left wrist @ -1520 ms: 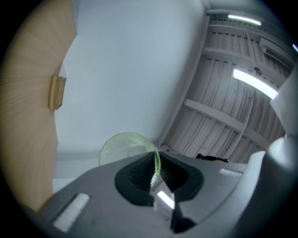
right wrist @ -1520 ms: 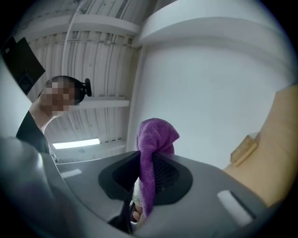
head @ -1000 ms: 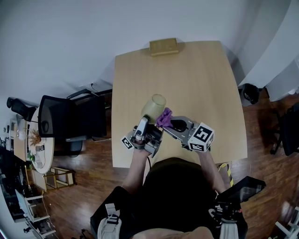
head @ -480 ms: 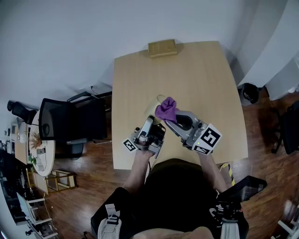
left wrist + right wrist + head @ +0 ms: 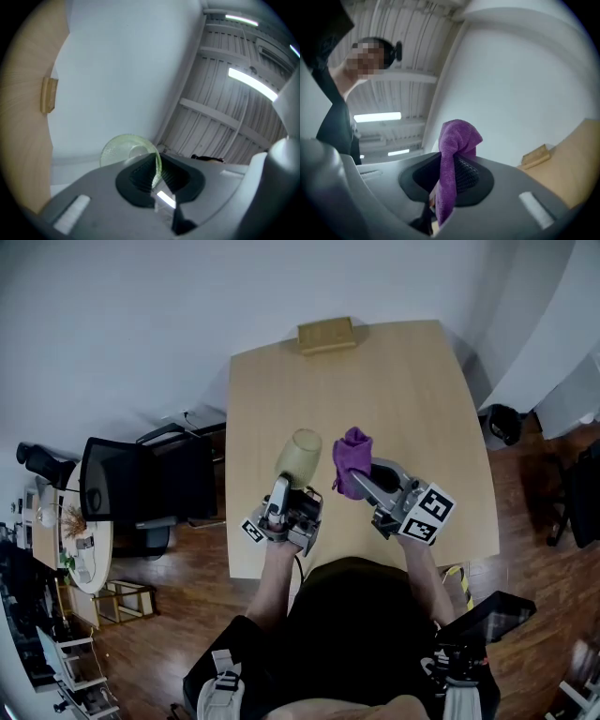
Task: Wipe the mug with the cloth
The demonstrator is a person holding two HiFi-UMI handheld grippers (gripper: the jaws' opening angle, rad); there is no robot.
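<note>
While poised above the near half of a pale wooden table, grips a pale green glass mug by its wall in the left gripper, with jaws drawn narrow and pads pressed on either side of the glass. Points that gripper upward, with white wall and slatted ceiling behind the mug in the left gripper view. Carries a purple cloth at 3 o'clock of the mug, just beside it but not touching, with a sliver of bare table between the two in the head view. Pinches that cloth in the right gripper, with jaws closed on a bunched fold, one end standing up past the fingertips and the rest trailing down between the pads in the right gripper view. Shows a marker cube at 5 o'clock of the cloth, on the back of the right gripper, and a second marker cube at 7 o'clock of the mug, on the back of the left. Finds a small wooden block at the table's 12 o'clock edge, well apart from both grippers. Sets the person's dark-clothed torso at the 6 o'clock edge, with forearms reaching up to the two tools. Takes in a black office chair at 9 o'clock of the table, on a dark wood floor.
</note>
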